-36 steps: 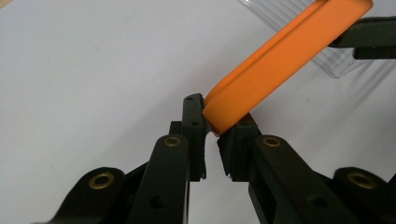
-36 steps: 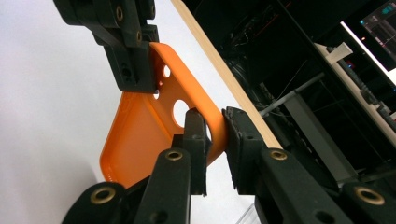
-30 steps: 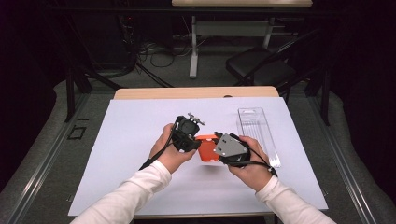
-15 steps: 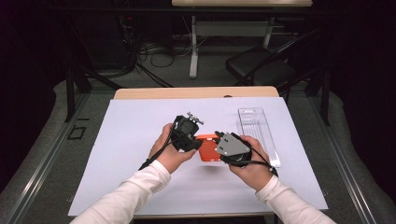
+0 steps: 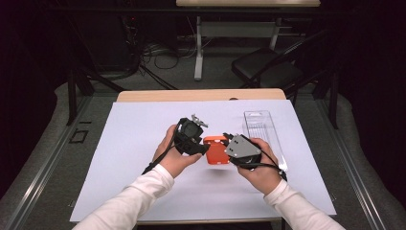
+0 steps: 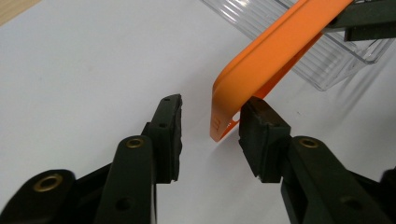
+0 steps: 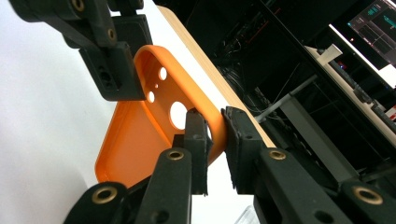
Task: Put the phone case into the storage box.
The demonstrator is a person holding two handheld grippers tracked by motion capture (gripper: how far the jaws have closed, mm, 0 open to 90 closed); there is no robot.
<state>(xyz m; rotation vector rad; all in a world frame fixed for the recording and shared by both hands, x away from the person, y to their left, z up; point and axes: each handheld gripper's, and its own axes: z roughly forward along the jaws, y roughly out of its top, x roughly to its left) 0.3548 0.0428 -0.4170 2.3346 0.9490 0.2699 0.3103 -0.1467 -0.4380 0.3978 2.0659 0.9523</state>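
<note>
The orange phone case [image 7: 154, 126] is being held above the white sheet [image 5: 143, 143], pinched at its rim by the right gripper [image 7: 215, 135]. The left gripper [image 6: 210, 126] has just been opening; one pad is still touching the case edge. A handover is probably being completed. Otherwise, nothing is differing from the earlier frame.
</note>
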